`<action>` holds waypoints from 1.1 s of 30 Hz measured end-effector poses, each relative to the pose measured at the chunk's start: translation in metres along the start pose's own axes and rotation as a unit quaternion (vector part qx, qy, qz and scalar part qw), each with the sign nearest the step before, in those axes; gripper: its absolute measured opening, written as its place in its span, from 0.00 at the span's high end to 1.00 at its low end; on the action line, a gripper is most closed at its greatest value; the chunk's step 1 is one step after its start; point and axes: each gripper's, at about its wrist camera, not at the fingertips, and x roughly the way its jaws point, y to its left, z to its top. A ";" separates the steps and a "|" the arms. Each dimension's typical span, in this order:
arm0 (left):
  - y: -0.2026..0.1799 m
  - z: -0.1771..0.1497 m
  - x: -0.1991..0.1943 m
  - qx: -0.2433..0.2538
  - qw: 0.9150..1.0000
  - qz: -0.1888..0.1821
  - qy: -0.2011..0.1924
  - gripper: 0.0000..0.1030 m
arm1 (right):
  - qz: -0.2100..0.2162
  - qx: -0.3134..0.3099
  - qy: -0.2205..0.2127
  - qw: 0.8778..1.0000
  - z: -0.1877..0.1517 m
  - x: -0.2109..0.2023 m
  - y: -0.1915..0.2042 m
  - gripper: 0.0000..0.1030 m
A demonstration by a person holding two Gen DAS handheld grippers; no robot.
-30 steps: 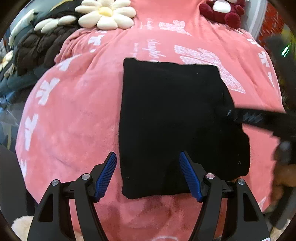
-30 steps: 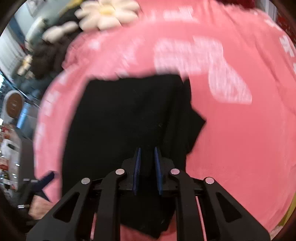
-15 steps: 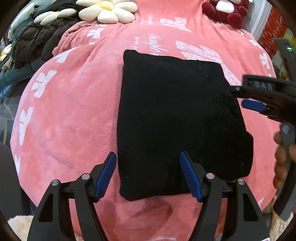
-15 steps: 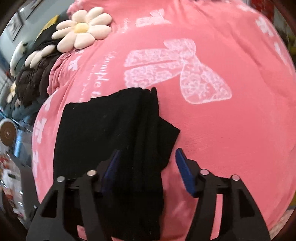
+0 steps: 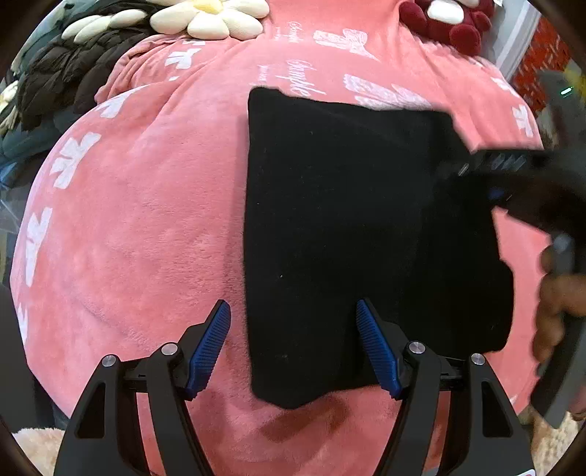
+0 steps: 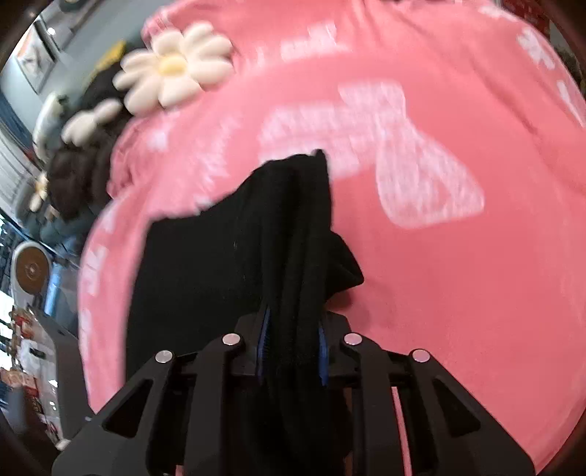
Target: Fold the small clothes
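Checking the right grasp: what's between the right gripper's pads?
A bunched fold of the black garment sits between the closing right gripper pads, visible in the right wrist view.

Under your tools is a bed covered by a pink fleece blanket [image 5: 146,219] printed with white bows and script lettering. A folded black garment [image 5: 329,238] lies flat on the blanket, its near left corner reaching between the fingers of your left tool and its body stretching ahead and to the right. Its right edge is bunched up between the fingers of your right tool. Far ahead and left of both tools, a cream daisy-shaped cushion [image 5: 212,18] rests at the blanket's edge beside a dark quilted item [image 5: 73,73]. Ahead to the right sits a dark red plush toy [image 5: 443,18].
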 end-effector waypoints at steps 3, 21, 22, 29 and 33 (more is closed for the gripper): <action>-0.004 -0.001 0.002 0.010 1.000 0.006 -0.001 0.34 | 0.013 0.021 -0.017 1.000 0.004 -0.022 -0.003 0.74; -0.018 -0.017 -0.008 0.037 0.999 0.027 -0.019 0.34 | -0.028 -0.057 -0.074 0.995 -0.092 -0.096 0.001 0.67; -0.019 -0.019 -0.011 0.038 0.999 0.027 -0.025 0.34 | -0.038 -0.066 -0.088 0.993 -0.099 -0.102 -0.001 0.62; -0.039 -0.039 -0.034 0.048 0.996 0.045 -0.064 0.34 | -0.110 -0.075 -0.127 0.983 -0.161 -0.127 -0.047 0.25; -0.060 -0.058 -0.044 0.062 0.993 0.053 -0.083 0.34 | -0.120 -0.074 -0.124 0.982 -0.183 -0.132 -0.063 0.21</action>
